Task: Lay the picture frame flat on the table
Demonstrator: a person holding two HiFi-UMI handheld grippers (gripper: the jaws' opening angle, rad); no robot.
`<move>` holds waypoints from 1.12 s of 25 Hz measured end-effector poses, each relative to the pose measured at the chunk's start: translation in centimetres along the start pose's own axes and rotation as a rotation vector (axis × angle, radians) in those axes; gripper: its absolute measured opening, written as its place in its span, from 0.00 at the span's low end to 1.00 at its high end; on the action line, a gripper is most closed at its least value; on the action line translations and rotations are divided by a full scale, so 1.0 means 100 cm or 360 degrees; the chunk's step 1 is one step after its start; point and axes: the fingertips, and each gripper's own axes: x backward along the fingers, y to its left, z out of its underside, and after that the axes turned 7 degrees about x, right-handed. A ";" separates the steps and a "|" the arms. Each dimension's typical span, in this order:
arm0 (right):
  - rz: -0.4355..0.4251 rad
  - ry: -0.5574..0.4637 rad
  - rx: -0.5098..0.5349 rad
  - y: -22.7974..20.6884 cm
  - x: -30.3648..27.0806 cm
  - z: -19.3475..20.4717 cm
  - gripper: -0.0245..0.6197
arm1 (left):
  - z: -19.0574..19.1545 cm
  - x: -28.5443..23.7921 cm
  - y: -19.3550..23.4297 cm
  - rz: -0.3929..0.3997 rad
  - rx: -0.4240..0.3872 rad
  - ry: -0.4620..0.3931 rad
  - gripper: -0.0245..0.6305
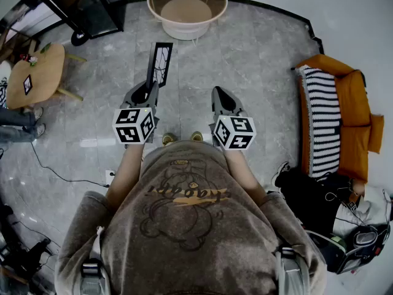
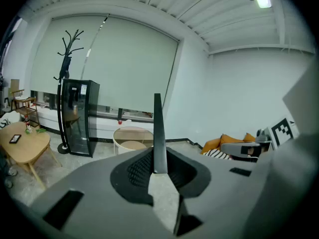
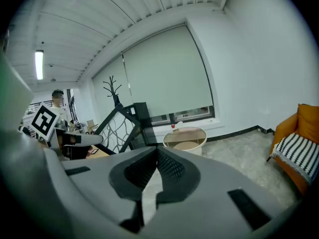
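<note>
While the person (image 1: 184, 214) stood on the grey floor (image 1: 258, 60) facing the round cream table (image 1: 187, 8), the left gripper (image 1: 149, 91) was out in front, on the near side of that table, its jaws clamped onto the thin edge of the picture frame (image 1: 161, 63). From the left gripper view, the left gripper (image 2: 158, 156) had the picture frame (image 2: 158, 128) edge-on, a dark blade rising straight up from between the ribbed pads, with the round cream table (image 2: 132, 138) just behind it. So the frame was in the air, short of the table and nowhere near lying flat. Off to the frame's right, and just as far back from the table, the right gripper (image 1: 222, 94) hung beside it without touching it. In its own view, the right gripper (image 3: 155, 153) had its jaws pinched together on nothing, and the picture frame (image 3: 122, 128) showed its curly patterned face to the left of the round cream table (image 3: 185, 138).
</note>
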 end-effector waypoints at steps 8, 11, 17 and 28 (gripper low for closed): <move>-0.0053 -0.0025 -0.0047 0.013 -0.008 -0.004 0.07 | -0.001 0.002 0.006 0.0008 0.0024 0.0010 0.16; -0.0049 -0.0027 -0.0059 0.017 -0.011 -0.006 0.07 | -0.005 0.002 0.011 0.0023 0.0015 0.0015 0.16; -0.0011 -0.0019 -0.0065 0.032 -0.015 0.000 0.07 | -0.002 0.009 0.031 0.0059 -0.0022 0.0034 0.16; 0.0065 -0.0036 -0.0135 0.053 -0.016 0.028 0.07 | 0.016 0.014 0.060 0.0139 -0.0036 0.0078 0.16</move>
